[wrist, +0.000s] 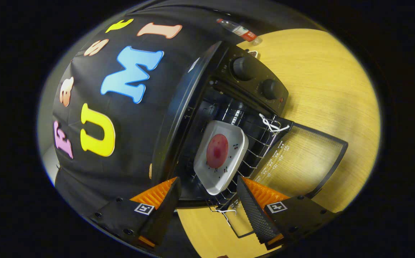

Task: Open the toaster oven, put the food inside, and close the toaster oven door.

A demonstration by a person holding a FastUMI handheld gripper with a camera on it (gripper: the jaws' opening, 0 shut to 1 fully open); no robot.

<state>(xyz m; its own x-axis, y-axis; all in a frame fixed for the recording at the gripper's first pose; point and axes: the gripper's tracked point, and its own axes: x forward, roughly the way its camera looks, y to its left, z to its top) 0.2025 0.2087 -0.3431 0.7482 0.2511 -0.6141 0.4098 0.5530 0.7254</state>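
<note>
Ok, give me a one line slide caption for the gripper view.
Open fingers just short of the open toaster oven, white plate with red food on its rack, door down.

The gripper (207, 195) is spread wide with nothing between its fingers. Just ahead of them a white square plate (221, 162) carrying a round red food piece (217, 151) sits on the wire rack (255, 143) inside the black toaster oven (193, 107). The glass door (300, 161) hangs open over the wooden table (336, 89). Beyond the oven's two knobs (243, 68) lies a plastic bottle (239, 30).
</note>
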